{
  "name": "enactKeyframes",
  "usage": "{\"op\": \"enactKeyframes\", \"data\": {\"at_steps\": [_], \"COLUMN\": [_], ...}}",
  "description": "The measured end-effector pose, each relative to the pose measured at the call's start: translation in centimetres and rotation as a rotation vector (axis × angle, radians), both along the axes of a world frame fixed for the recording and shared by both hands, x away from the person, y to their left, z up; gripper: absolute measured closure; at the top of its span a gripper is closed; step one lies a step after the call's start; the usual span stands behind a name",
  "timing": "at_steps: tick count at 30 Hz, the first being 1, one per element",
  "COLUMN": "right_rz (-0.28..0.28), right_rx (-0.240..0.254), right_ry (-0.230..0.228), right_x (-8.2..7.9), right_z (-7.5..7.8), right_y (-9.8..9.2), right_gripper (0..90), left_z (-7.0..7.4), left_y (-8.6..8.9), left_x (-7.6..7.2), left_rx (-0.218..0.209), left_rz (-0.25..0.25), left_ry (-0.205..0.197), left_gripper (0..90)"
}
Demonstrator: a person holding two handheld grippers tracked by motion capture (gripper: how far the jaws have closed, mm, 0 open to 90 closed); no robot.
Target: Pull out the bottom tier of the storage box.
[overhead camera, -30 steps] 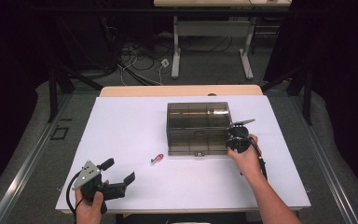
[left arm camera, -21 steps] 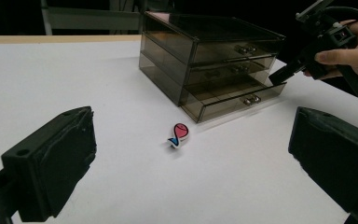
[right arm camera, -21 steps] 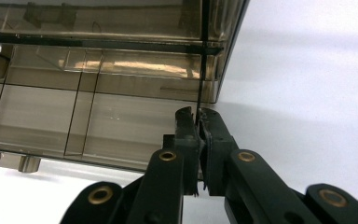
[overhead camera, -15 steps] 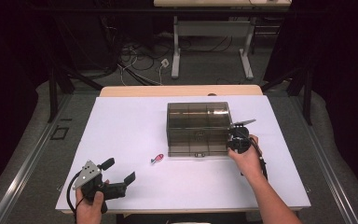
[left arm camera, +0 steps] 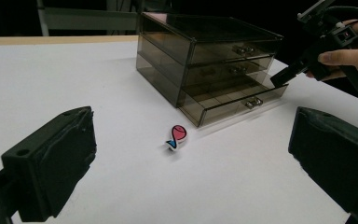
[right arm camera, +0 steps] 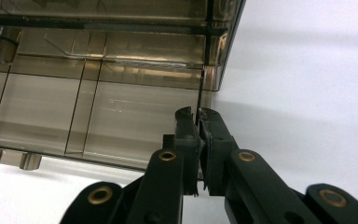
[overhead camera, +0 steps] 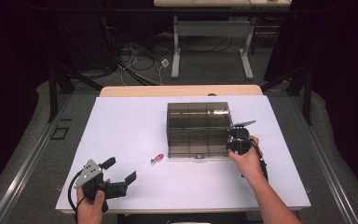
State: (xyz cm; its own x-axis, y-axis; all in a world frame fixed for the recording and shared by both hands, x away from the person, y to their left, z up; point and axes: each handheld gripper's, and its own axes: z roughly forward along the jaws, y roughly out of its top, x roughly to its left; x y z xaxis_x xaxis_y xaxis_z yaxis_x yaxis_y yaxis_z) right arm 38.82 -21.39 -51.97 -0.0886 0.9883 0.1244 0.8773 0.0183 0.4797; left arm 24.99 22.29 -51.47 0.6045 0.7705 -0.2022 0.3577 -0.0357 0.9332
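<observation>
High view | right tool (overhead camera: 236, 141) pinches drawer (right arm camera: 121, 116) wall | left tool (overhead camera: 121, 173) gapes, seemingly level

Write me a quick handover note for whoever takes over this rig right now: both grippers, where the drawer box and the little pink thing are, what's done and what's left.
Right gripper: shut on the side wall of the bottom drawer, at its right-hand end.
Left gripper: open, holding nothing, near the table's front left corner, aimed at the pink fish-shaped piece.
Smoky drawer box: mid-table. Bottom drawer stands partly pulled out; the two above look closed.
Pink piece lies on the table just in front of the box, apart from it.
Done: bottom drawer part open.
Left, likely: pull it further, pick up the pink piece, put it inside, push the drawer shut.
</observation>
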Motion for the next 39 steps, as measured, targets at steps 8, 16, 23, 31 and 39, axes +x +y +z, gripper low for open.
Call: {"op": "enactKeyframes", "data": {"at_steps": [8, 16, 23, 31, 39], "right_rz": [0.004, 0.006, 0.010, 0.015, 0.023], "right_rx": [-0.004, -0.008, -0.006, -0.014, -0.020], "right_ry": [0.003, 0.007, 0.009, 0.011, 0.012], "right_x": [-0.2, -0.5, -0.7, -1.0, -1.3], "right_z": [0.0, 0.1, 0.1, 0.1, 0.1], "right_y": [-0.1, 0.0, 0.1, 0.1, 0.2], "right_gripper": [86.9, 86.9, 86.8, 86.7, 86.5], "left_z": [0.0, 0.0, 0.0, 0.1, 0.0], "left_y": [-0.1, -0.2, -0.3, -0.4, -0.6], "left_x": [0.2, 0.3, 0.3, 0.5, 0.7], "left_rx": [0.002, -0.002, 0.001, 0.001, -0.002], "left_rz": [-0.006, -0.010, -0.017, -0.021, -0.027], "left_ry": [-0.003, 0.000, 0.004, 0.005, 0.003], "left_gripper": [0.7, 0.7, 0.7, 0.7, 0.7]}}
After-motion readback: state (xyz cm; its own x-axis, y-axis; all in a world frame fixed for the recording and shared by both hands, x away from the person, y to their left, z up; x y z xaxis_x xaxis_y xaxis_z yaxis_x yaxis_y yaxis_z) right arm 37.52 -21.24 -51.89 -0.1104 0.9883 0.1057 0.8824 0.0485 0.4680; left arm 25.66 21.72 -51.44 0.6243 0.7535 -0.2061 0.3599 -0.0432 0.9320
